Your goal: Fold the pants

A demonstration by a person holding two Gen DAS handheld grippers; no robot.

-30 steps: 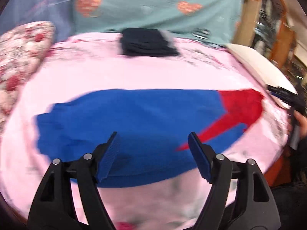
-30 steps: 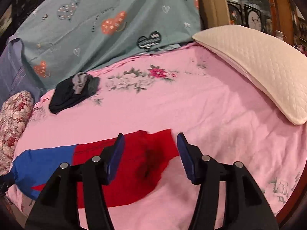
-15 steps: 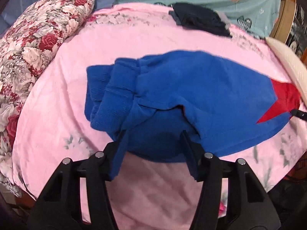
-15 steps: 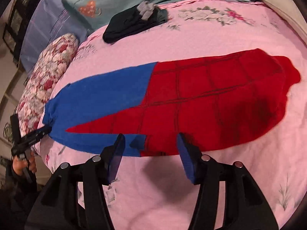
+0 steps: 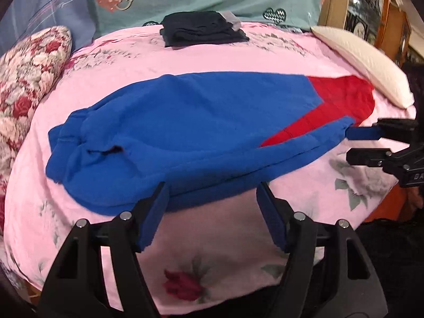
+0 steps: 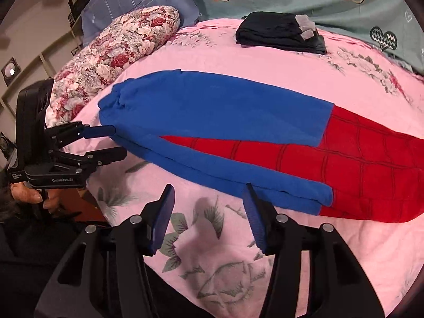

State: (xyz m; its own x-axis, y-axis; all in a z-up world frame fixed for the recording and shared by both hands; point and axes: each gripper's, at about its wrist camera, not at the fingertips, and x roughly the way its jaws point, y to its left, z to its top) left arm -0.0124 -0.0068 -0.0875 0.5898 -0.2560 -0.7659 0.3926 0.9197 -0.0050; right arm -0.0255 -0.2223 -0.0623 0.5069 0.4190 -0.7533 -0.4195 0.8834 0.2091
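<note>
At the bottom of each view, the left gripper [image 5: 212, 212] and right gripper [image 6: 209, 212] gape wide, holding nothing. Above them, mid-frame, the blue-and-red pants [image 5: 190, 127] lie flat on the pink bedsheet [image 5: 212, 251]. Soft and floppy, likely light; best pinched at waistband and cuffs.

Warm, even indoor light, soft shadows, sharp centre, heavy fisheye bending and dark corners.
</note>
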